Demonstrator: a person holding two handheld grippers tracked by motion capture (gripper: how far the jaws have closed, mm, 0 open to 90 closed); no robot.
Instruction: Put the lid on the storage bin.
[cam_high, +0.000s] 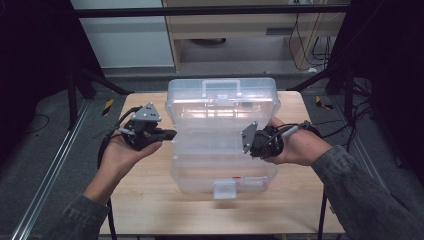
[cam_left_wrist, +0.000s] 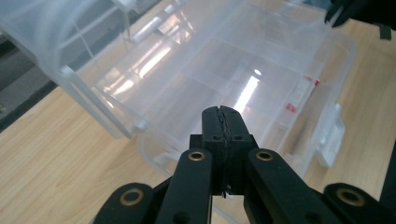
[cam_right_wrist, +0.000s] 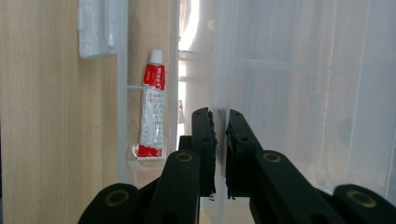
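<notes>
Lying open in the middle of the wooden bench (cam_high: 150, 200) is a clear plastic organiser box (cam_high: 222, 145), its lid (cam_high: 222, 102) raised and tilted back toward the far edge, its divided base nearer the person with a white latch (cam_high: 224, 189) at the front rim. The left claw (cam_high: 167, 134), held in the person's left hand (cam_high: 122, 152), hangs just beside the box's left side near the hinge line; in the left gripper view its black jaws are pressed flat together with nothing between them, pointing over the box's near corner (cam_left_wrist: 140, 125) toward the compartments inside. The right claw (cam_right_wrist: 220, 140), held in the right hand (cam_high: 300, 147), sits at the box's right side, and in the right gripper view its jaws stand nearly together on either side of a thin clear plastic wall of the box; whether the pads truly press on that wall I cannot tell. Just left of those jaws in that view a small red and white tube (cam_right_wrist: 152, 109) with a white cap lies in a narrow compartment along the box's edge, beside the latch.
</notes>
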